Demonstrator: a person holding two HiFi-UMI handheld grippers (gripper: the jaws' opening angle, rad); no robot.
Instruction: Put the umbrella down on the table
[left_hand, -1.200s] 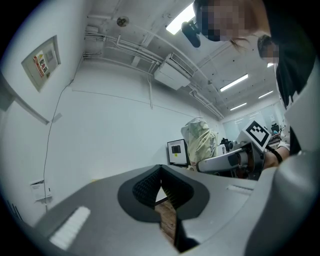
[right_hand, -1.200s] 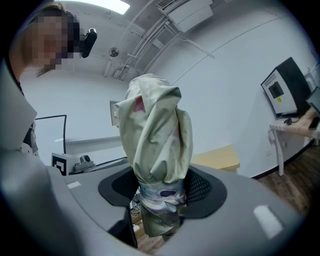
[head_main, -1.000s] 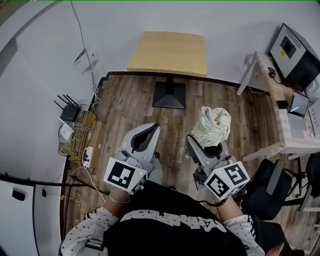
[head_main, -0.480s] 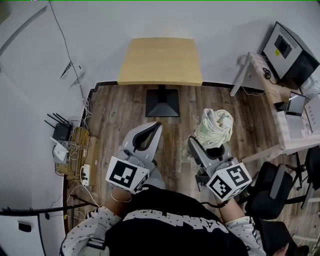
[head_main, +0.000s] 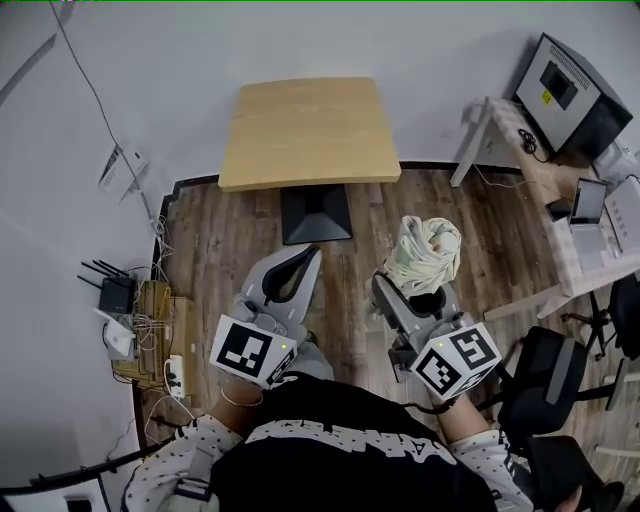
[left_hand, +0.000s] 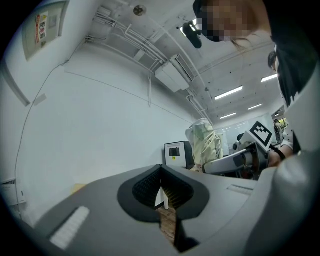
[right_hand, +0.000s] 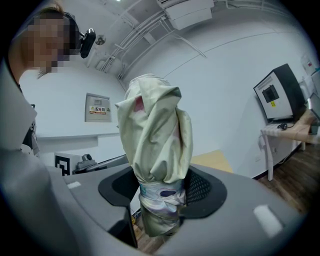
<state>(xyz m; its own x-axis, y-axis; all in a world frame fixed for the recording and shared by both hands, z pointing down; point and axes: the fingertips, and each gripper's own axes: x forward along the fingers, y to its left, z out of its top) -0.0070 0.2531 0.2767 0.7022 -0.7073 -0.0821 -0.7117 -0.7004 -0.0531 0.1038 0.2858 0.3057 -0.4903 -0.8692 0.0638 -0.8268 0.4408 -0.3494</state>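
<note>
Wood-plank floor (head_main: 230, 230) fills the head view, with a light-wood table (head_main: 310, 130) against the white wall ahead and a brown box (head_main: 160, 315) tangled with cables at the left wall. A folded pale umbrella (head_main: 425, 255) stands upright in the right gripper (head_main: 400, 290), over the floor and well apart from the table. The left gripper (head_main: 305, 258) is beside it. Left gripper view: jaw tips pressed together, nothing between them. Right gripper view: jaws clamped on the umbrella's bundled fabric near its lower end

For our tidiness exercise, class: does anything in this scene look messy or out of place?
The umbrella in the right gripper is crumpled, its cloth bunched rather than rolled neatly. By the wall, routers and cables lie tangled on the floor.
</note>
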